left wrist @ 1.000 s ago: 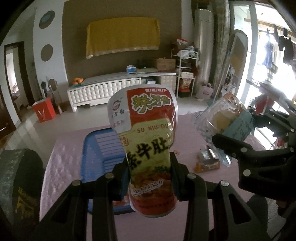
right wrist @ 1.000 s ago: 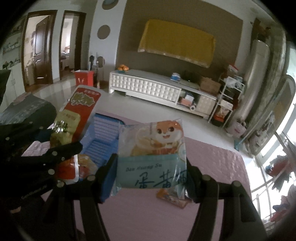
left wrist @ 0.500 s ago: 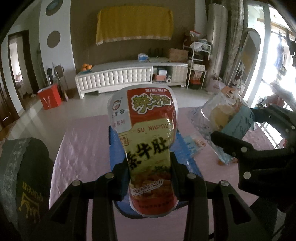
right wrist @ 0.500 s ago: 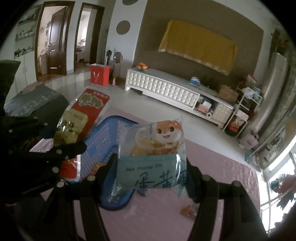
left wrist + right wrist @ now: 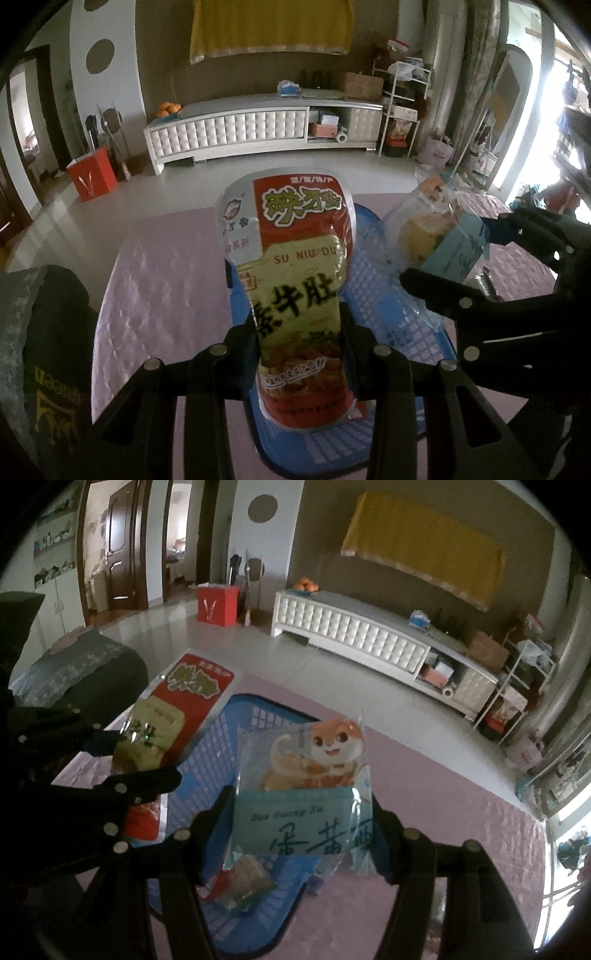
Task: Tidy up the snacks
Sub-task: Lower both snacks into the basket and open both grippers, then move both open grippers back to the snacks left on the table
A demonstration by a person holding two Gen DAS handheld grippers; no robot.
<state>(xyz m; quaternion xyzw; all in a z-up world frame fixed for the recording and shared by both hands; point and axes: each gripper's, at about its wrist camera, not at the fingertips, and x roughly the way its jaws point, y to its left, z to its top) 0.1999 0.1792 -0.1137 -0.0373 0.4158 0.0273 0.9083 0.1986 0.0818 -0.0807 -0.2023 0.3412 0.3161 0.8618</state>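
1. In my left gripper (image 5: pixel 299 332) I hold a tall red and yellow snack pouch (image 5: pixel 291 273), standing upright. My jaws are closed part way, pinching its lower half from both sides. The pouch narrows where I squeeze it, so I judge it soft, light and glossy, likely to slip if I ease off.

2. In my right gripper (image 5: pixel 303 819) I hold a small clear packet with a cartoon fox (image 5: pixel 306 786), clamped across its pale blue lower band. The crinkly film looks light and limp; the pastry inside would probably crush under a harder grip, so the flat band seems the best place to hold it.

3. Just below and beyond both grippers sits a blue mesh basket (image 5: pixel 218 746). Both snacks hang over it without touching it. One small wrapped snack (image 5: pixel 243 882) lies in it, under my right gripper.

4. The basket rests on a table with a pink cloth (image 5: pixel 162 266), which spreads out to either side of my grippers.

5. Far ahead, across a pale floor, stands a long white cabinet (image 5: pixel 236 129).
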